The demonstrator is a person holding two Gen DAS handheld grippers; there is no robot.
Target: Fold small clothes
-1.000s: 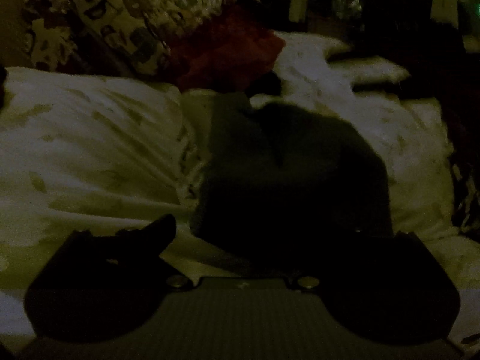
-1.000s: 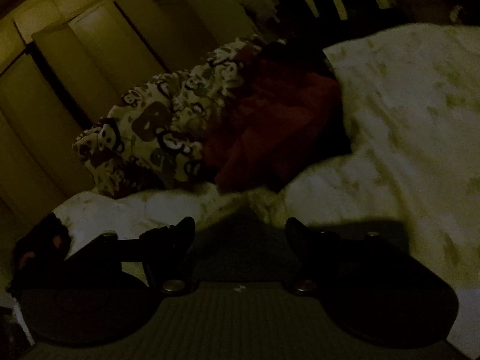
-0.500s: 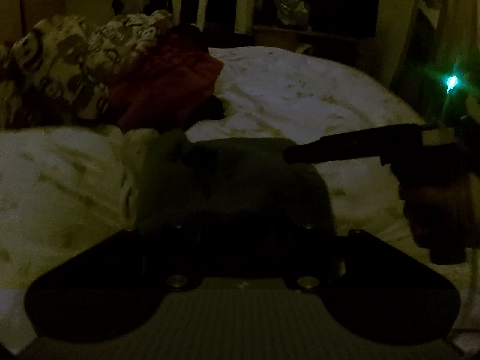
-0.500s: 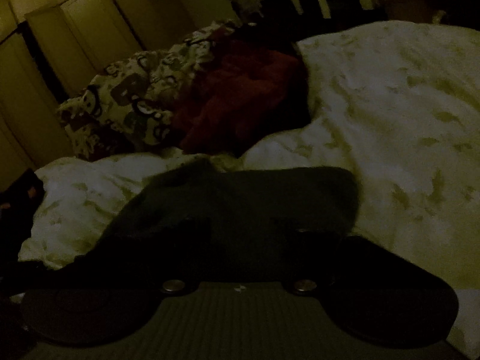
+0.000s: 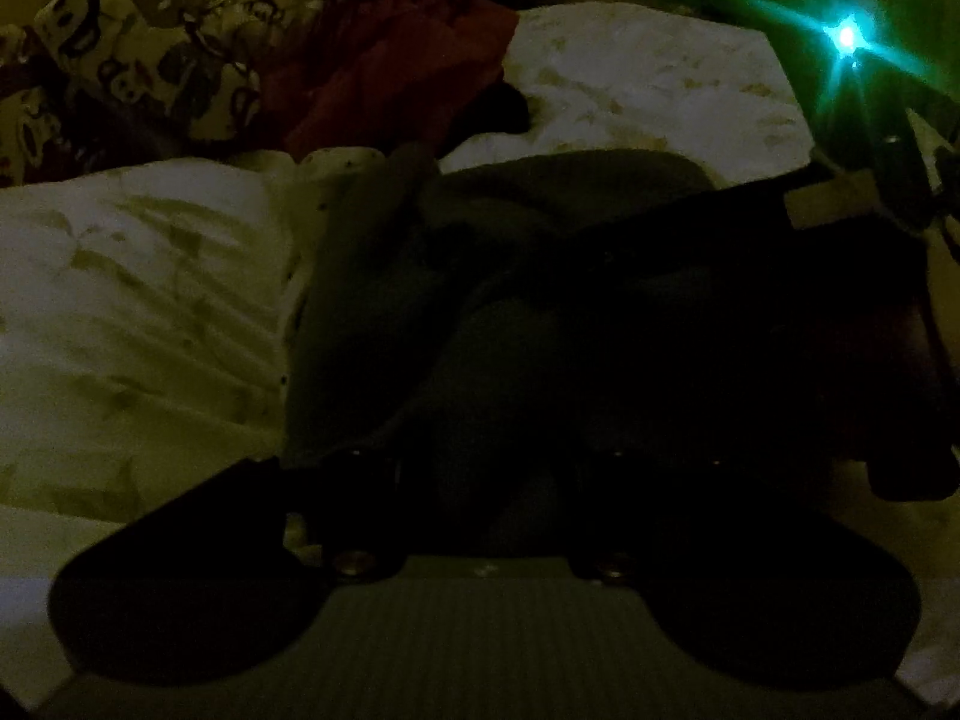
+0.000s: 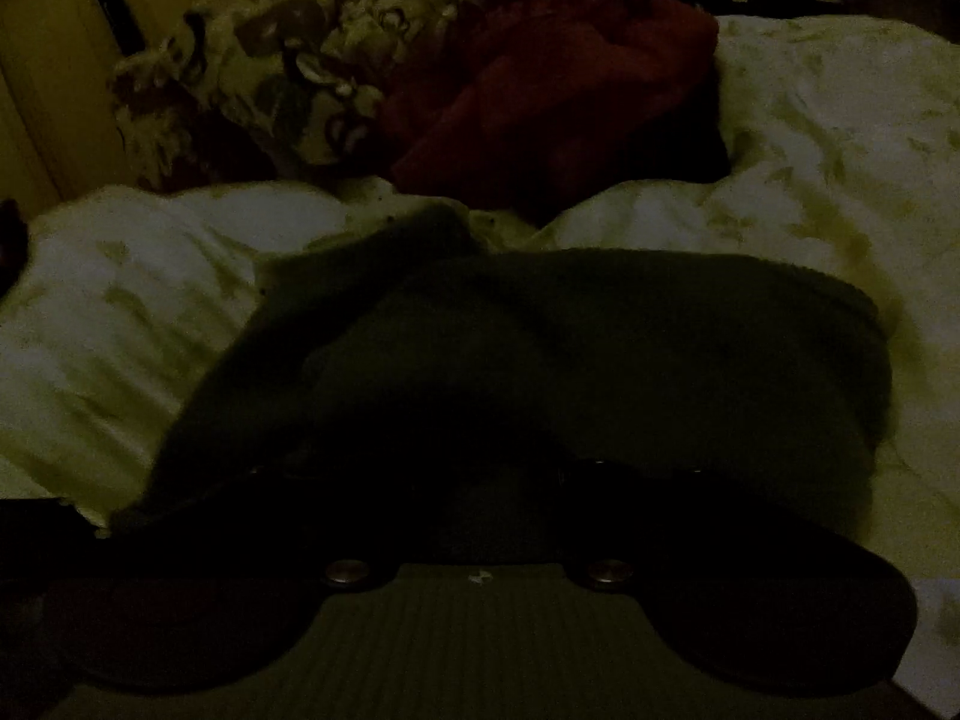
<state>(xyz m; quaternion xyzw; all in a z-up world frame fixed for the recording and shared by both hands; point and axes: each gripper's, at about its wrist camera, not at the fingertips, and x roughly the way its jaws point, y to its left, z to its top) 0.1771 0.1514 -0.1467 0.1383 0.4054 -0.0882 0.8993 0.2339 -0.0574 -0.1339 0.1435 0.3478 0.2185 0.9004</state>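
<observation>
Left wrist view is super dark, but you can make out the dark garment (image 5: pixel 510 312) lying bunched on the pale bedspread (image 5: pixel 138 312), right in front of the left claw (image 5: pixel 486 468). The claw's tips sit down in the fabric and get lost against it, so I honestly can't tell whether it's pinching the cloth or just standing apart over it. The right claw (image 5: pixel 690 210) comes in from the right side across the top of the garment, with a bright teal light (image 5: pixel 846 36) glowing behind it.

Right wrist view: same garment (image 6: pixel 600 360) spreads wide across the bed, its far edge rounded. The right claw (image 6: pixel 480 468) is buried in shadow at the near edge of the fabric; its jaws have just been opening a bit, cloth lies between them, but whether they press on it I can't tell. Behind are a patterned pillow (image 6: pixel 288 66) and a red cloth (image 6: pixel 558 96), touching each other, well apart from the garment.
</observation>
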